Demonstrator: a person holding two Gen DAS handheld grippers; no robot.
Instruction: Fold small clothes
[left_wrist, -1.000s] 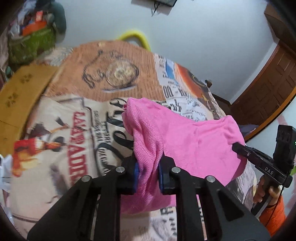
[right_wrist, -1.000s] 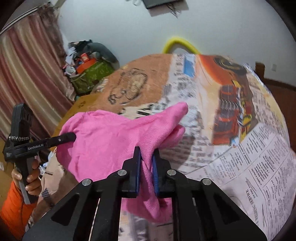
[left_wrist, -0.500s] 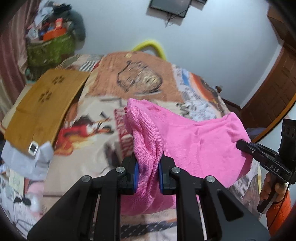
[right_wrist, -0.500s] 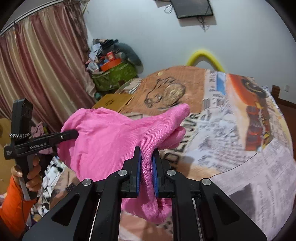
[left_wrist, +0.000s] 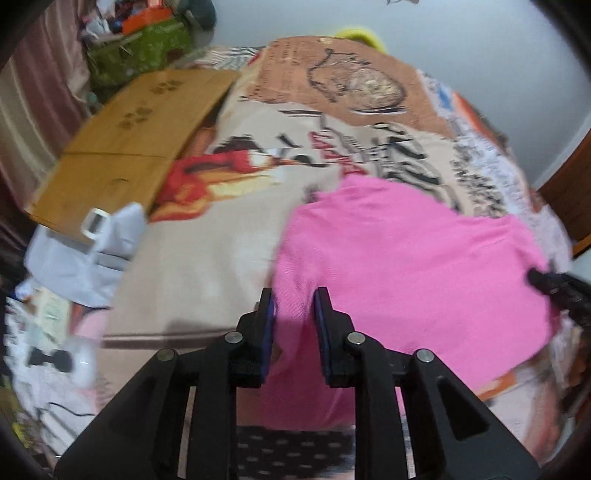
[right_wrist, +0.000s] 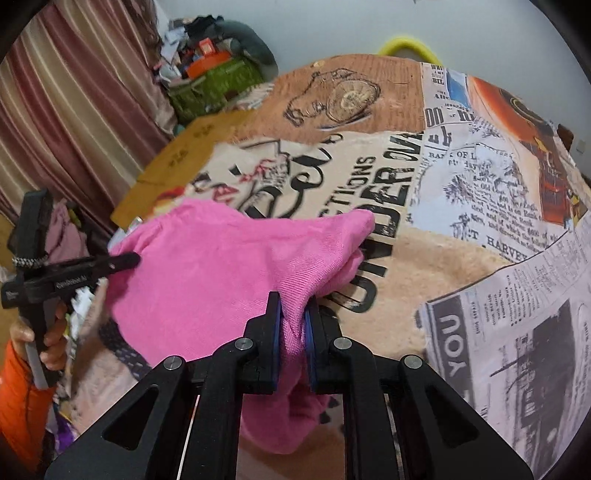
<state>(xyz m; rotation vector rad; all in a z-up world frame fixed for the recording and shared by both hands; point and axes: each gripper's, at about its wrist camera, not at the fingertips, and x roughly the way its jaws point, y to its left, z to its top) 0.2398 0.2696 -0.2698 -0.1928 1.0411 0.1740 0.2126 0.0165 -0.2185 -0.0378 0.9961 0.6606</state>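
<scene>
A pink knit garment (left_wrist: 413, 258) hangs spread between my two grippers over the printed bedspread (left_wrist: 229, 240). My left gripper (left_wrist: 293, 306) is shut on its left corner, with cloth bunched between the pads. My right gripper (right_wrist: 293, 310) is shut on the other corner of the garment (right_wrist: 221, 273). Each gripper shows at the far edge of the other's view: the right one (left_wrist: 554, 286) and the left one (right_wrist: 110, 264). The garment's lower part droops below the fingers and is hidden.
A flat brown cardboard sheet (left_wrist: 140, 129) lies on the bed's left side, with a grey garment (left_wrist: 85, 258) at its near end. A green bag with clutter (right_wrist: 214, 81) stands by the curtain (right_wrist: 55, 92). A yellow hoop (right_wrist: 406, 44) sits behind the bed.
Both grippers have swung down and forward with the pink garment, which now hangs wider and lower over the bed. Both grips are unchanged.
</scene>
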